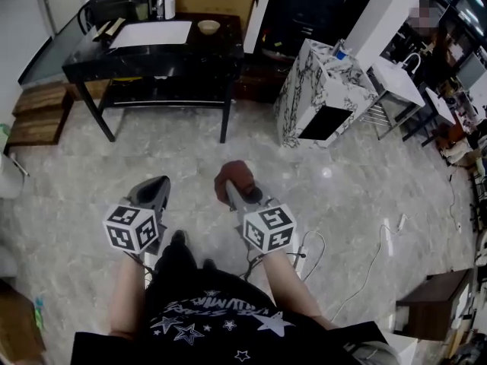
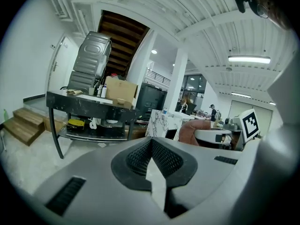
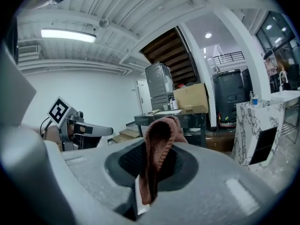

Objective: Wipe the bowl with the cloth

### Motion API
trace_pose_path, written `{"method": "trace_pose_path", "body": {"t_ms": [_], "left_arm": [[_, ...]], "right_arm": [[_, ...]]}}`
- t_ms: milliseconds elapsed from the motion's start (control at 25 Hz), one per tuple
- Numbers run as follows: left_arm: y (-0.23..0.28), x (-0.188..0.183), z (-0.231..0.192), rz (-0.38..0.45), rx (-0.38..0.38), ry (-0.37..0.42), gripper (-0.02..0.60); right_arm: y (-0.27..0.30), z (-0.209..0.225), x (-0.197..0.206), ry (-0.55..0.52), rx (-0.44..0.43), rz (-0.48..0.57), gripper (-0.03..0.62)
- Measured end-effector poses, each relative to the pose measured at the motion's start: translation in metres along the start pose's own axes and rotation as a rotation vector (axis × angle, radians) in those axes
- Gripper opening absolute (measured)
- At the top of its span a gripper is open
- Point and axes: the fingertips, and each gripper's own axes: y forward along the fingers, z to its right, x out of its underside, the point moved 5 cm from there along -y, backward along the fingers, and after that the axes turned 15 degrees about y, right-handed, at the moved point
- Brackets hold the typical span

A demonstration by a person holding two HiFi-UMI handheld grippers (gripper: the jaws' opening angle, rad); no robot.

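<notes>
A small beige bowl (image 1: 208,26) sits on the black table (image 1: 91,55) at the far end of the room, well away from both grippers. My right gripper (image 1: 230,190) is shut on a reddish-brown knitted cloth (image 1: 234,175), which sticks up in a fold between its jaws (image 3: 158,139). My left gripper (image 1: 160,187) is shut with nothing in it; its dark ribbed pads (image 2: 164,156) meet in the left gripper view. Both grippers are held at waist height over the marble floor, side by side. The cloth also shows in the left gripper view (image 2: 193,128).
A white sheet (image 1: 151,33) and bottles (image 1: 169,4) lie on the black table, which has a lower shelf. A marble-patterned cabinet (image 1: 319,90) stands to the right. Wooden steps (image 1: 38,112) are at the left. White cables (image 1: 380,242) trail on the floor at right.
</notes>
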Motion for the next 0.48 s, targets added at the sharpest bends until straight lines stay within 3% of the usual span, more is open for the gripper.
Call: {"method": "trace_pose_path", "body": {"t_ms": [480], "left_arm": [[0.06,-0.016,-0.057,0.009,0.064,0.019,0.008]], "right_arm": [[0.069,0.034,-0.015,0.046,0.056,-0.02,0.051]]}}
